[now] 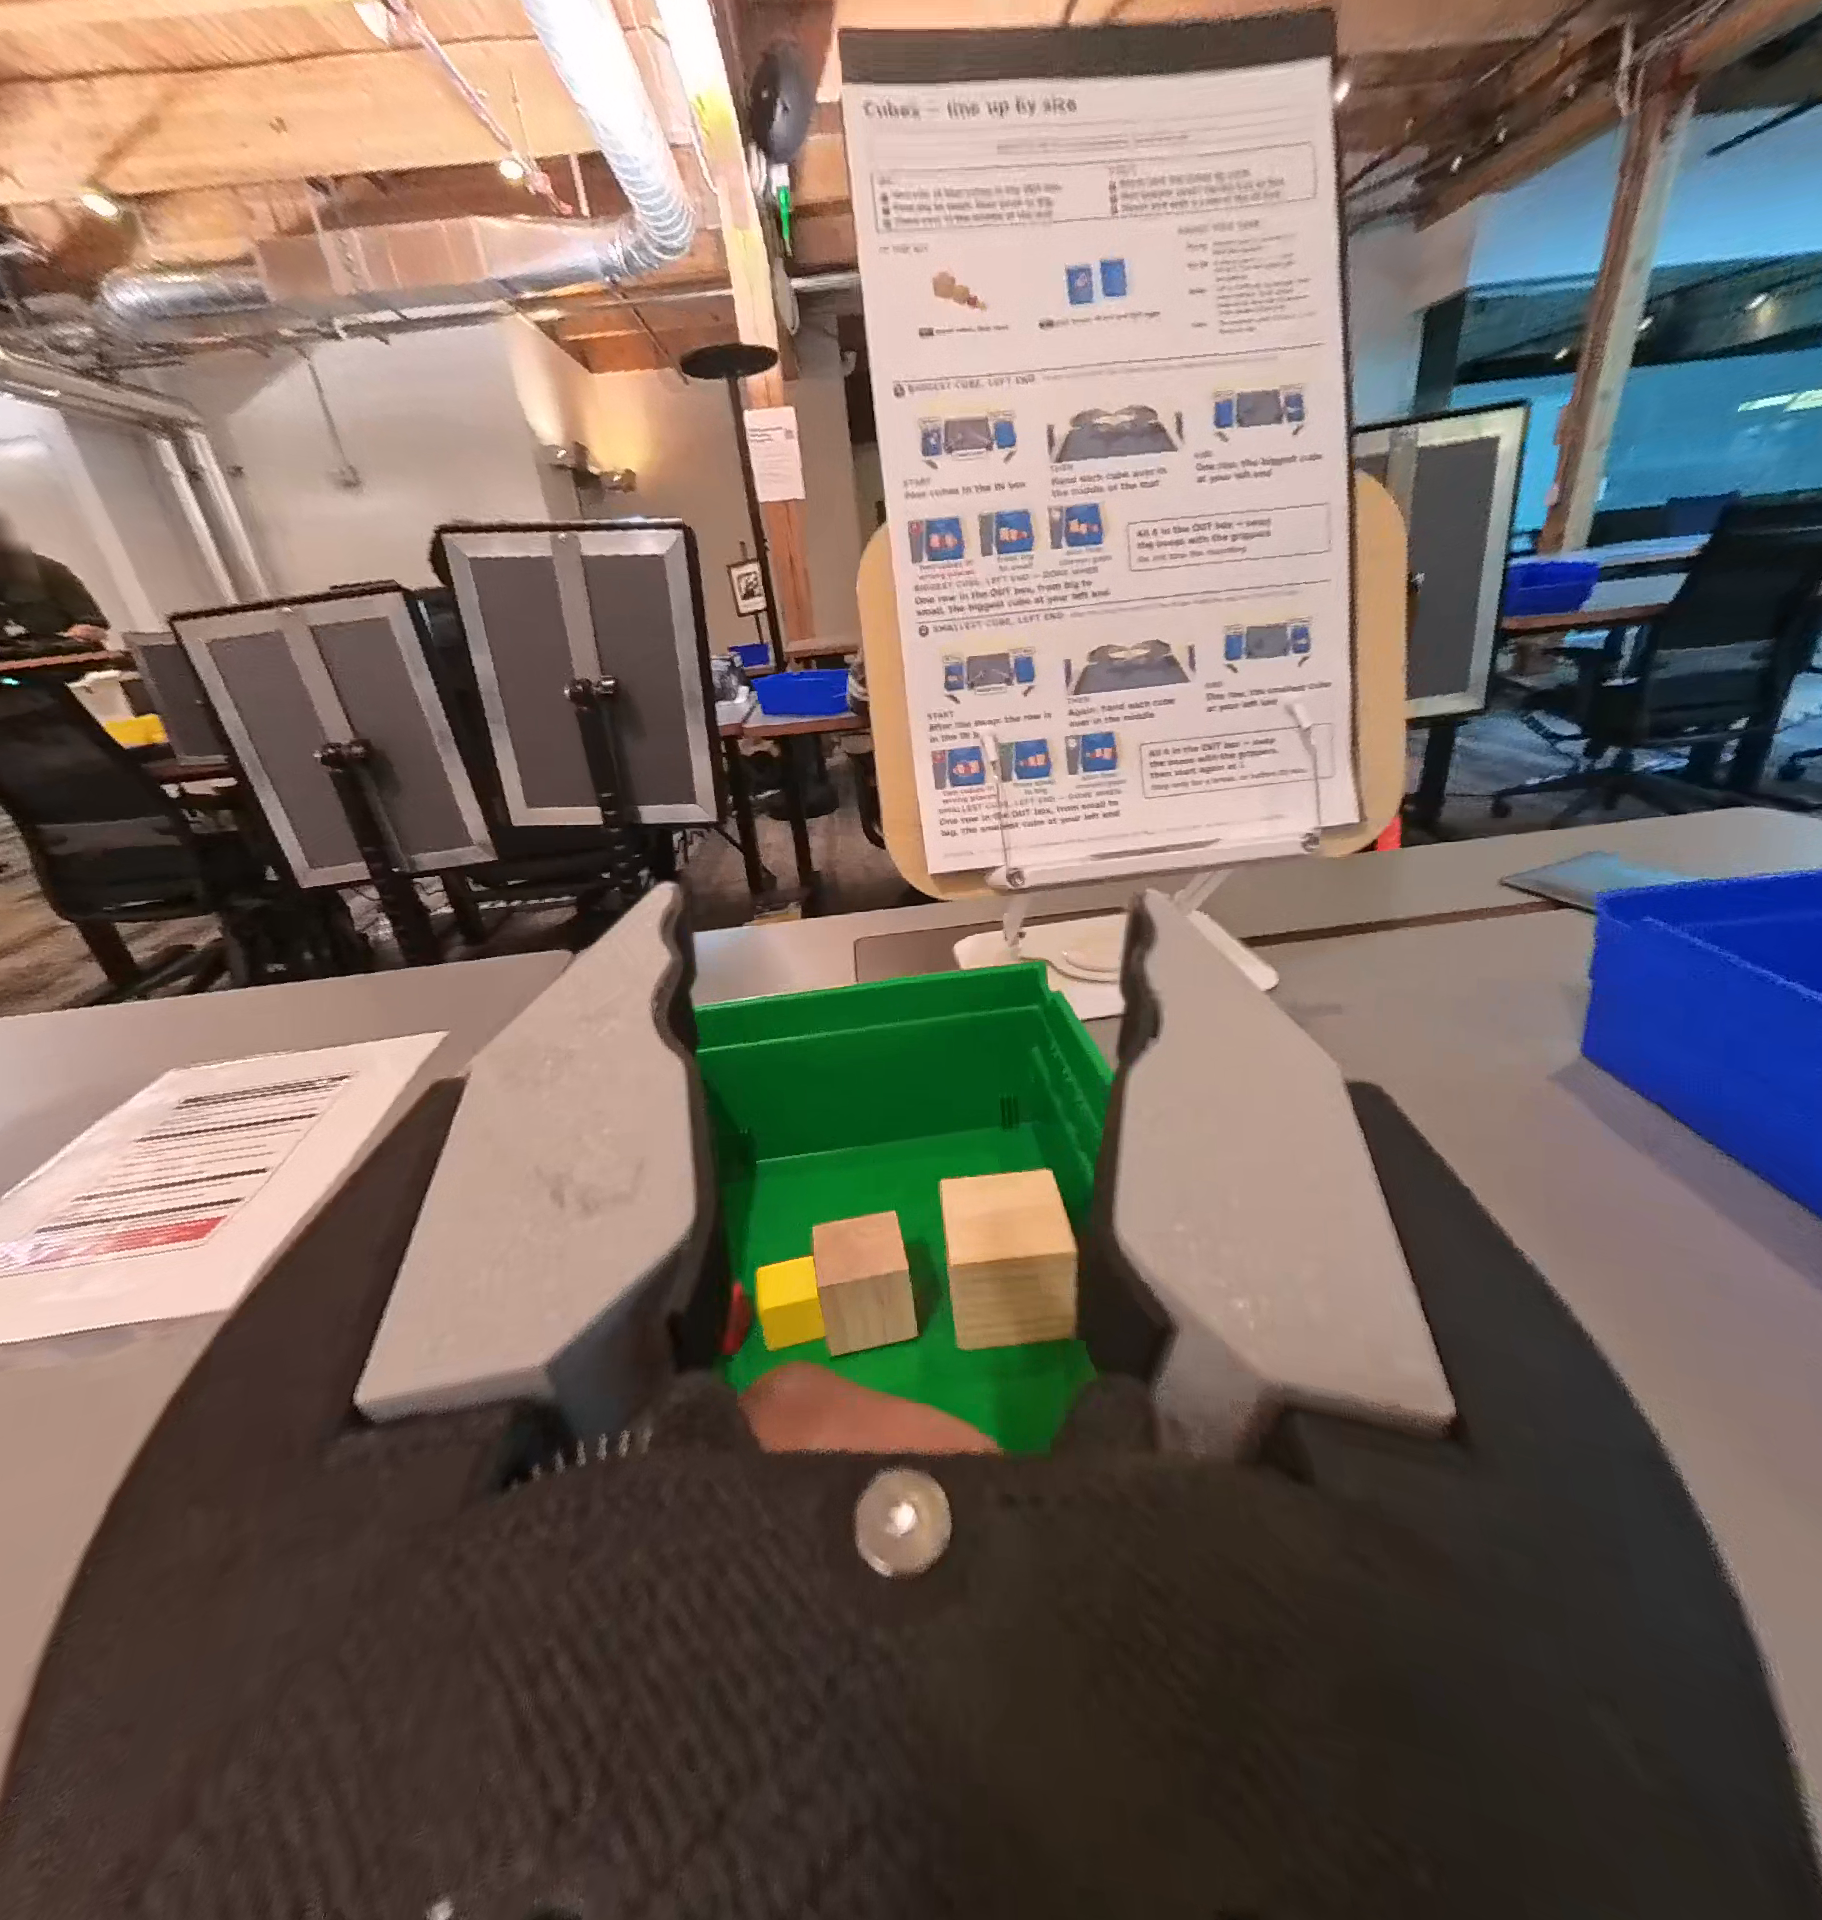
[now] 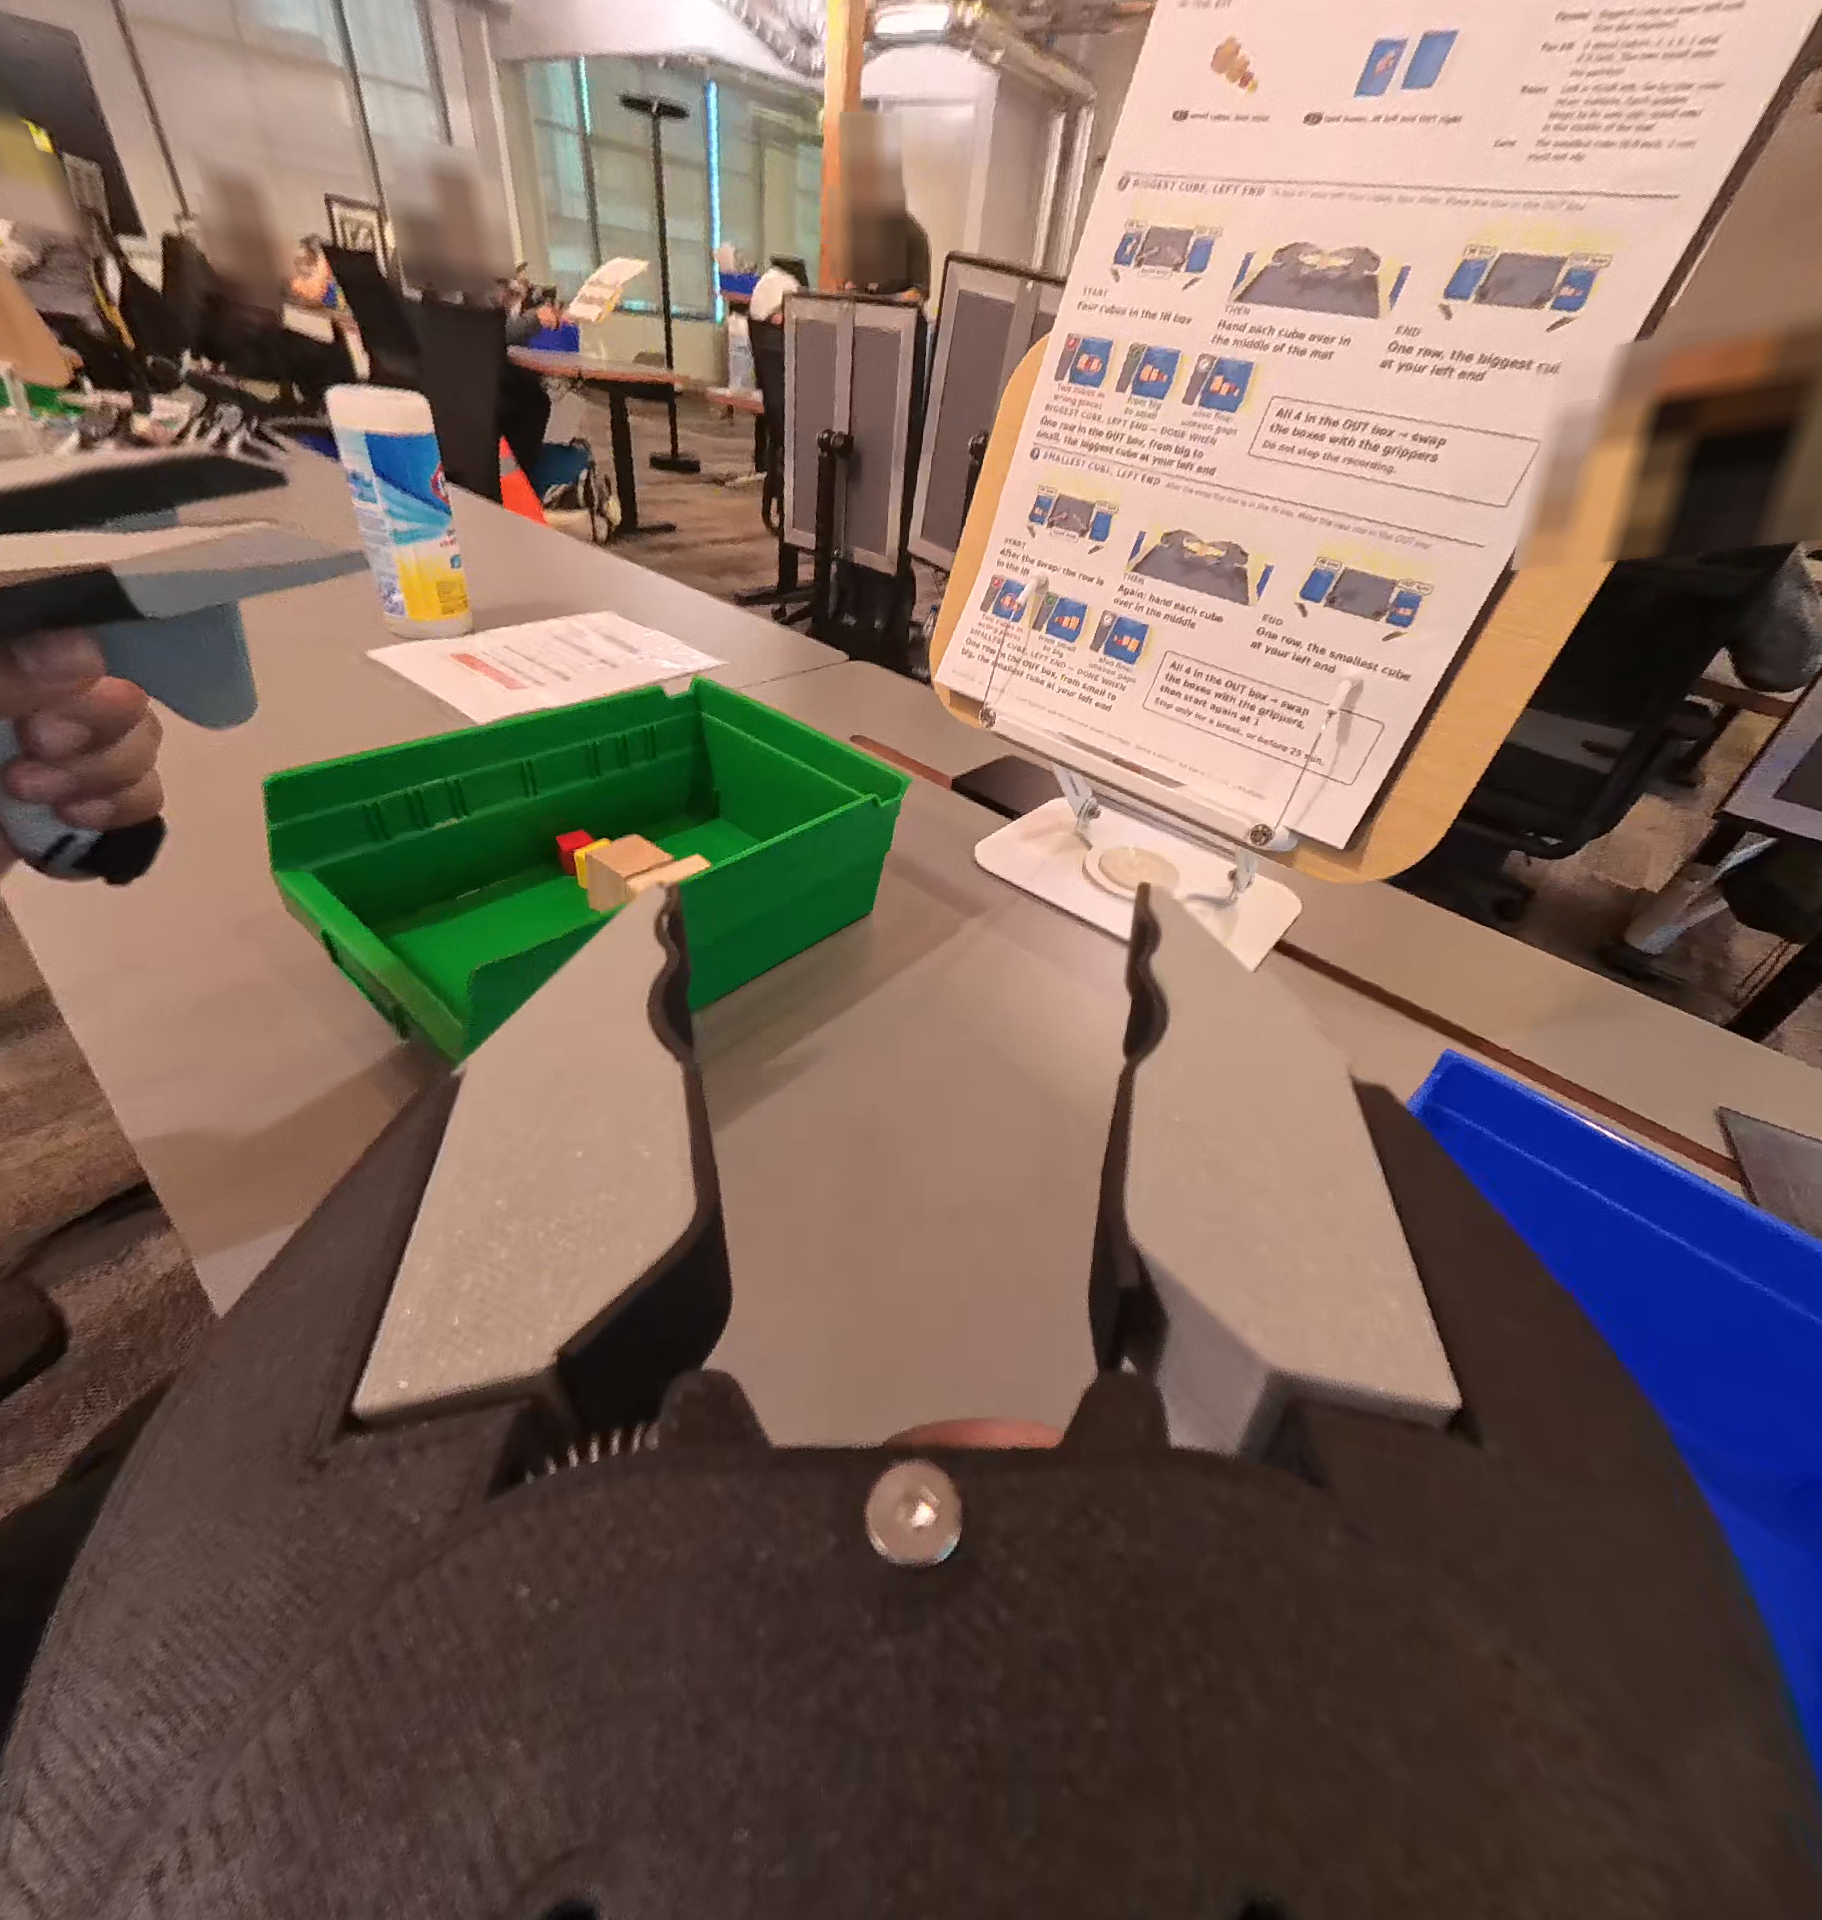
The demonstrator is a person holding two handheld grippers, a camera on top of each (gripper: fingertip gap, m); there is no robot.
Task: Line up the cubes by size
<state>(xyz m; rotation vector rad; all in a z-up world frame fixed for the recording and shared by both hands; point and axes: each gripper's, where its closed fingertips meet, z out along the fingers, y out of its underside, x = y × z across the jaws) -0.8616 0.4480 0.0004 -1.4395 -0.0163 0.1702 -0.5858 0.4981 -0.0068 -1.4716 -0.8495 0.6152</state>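
Four cubes stand in one row on the floor of the green box (image 1: 865, 1081): a big wooden cube (image 1: 1009, 1257), a smaller wooden cube (image 1: 865, 1283), a yellow cube (image 1: 788, 1302) and a red cube (image 1: 734, 1317), which is mostly hidden, so its size is perhaps the smallest. The left tool (image 1: 912, 935) hangs over the box, wide open and empty. The right tool (image 2: 905, 914) is over the bare desk (image 2: 907, 1143), also wide open and empty. A blue box (image 2: 1655, 1278) lies at the right.

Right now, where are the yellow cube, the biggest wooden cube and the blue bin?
yellow cube (image 1: 788, 1301): left wrist view, on its front face.
biggest wooden cube (image 1: 1009, 1259): left wrist view, on its front face.
blue bin (image 1: 1738, 1049): left wrist view, on its outer side wall.
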